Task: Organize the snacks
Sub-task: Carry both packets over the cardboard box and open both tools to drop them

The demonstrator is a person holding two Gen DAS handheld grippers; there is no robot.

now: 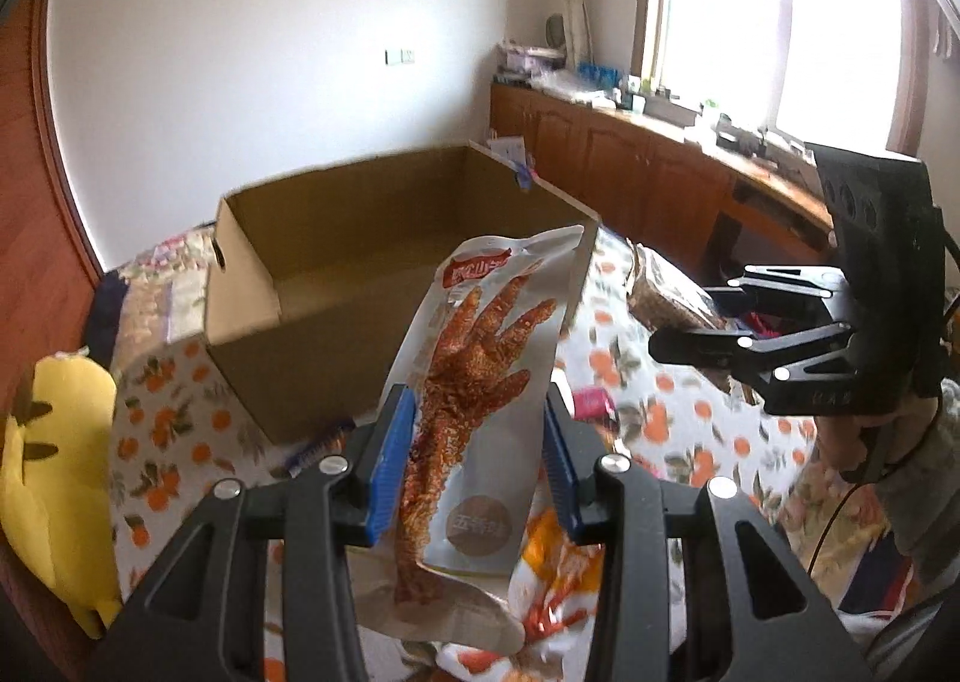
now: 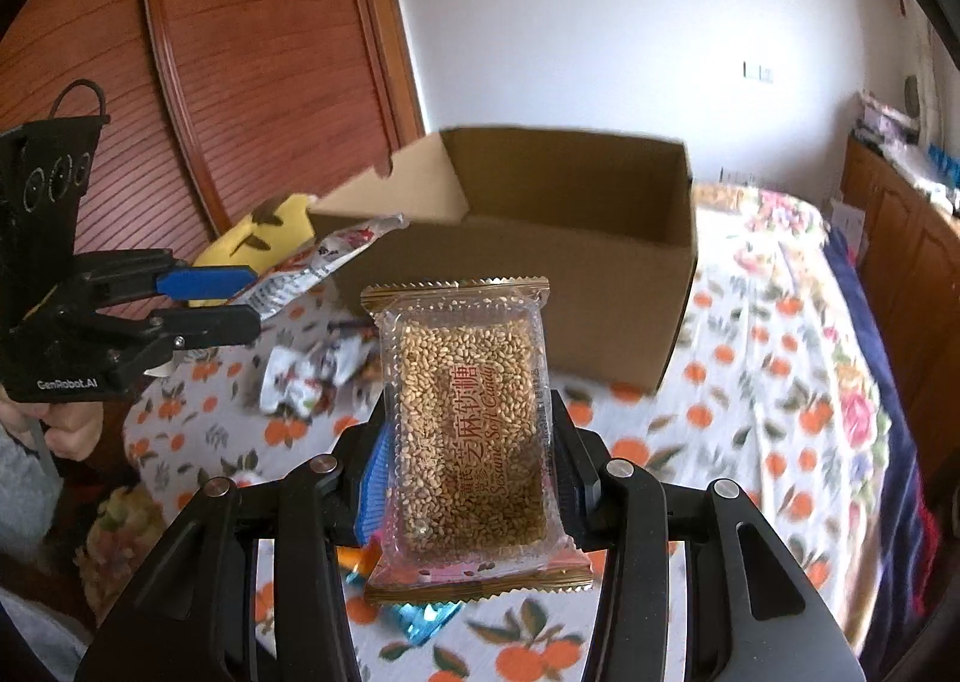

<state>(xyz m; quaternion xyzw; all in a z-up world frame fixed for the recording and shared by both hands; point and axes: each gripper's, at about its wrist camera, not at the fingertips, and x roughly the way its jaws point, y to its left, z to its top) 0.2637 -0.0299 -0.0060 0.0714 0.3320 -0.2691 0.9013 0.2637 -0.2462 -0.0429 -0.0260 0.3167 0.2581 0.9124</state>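
Note:
My left gripper is shut on a long silver packet of chicken feet, held upright above the bed. An open cardboard box stands just beyond it, and no snack shows in the part of its inside that I see. My right gripper is shut on a clear sesame soft candy pack, its blue pads pressing both sides. The same box stands behind that pack. From the right wrist view the left gripper shows at the left with the chicken feet packet in it. The right gripper appears at the right of the left wrist view.
The bed wears an orange-print cover. Loose snack wrappers lie in front of the box. A yellow plush toy sits at the left bed edge. Wooden cabinets run under the window, and a wooden wardrobe stands behind.

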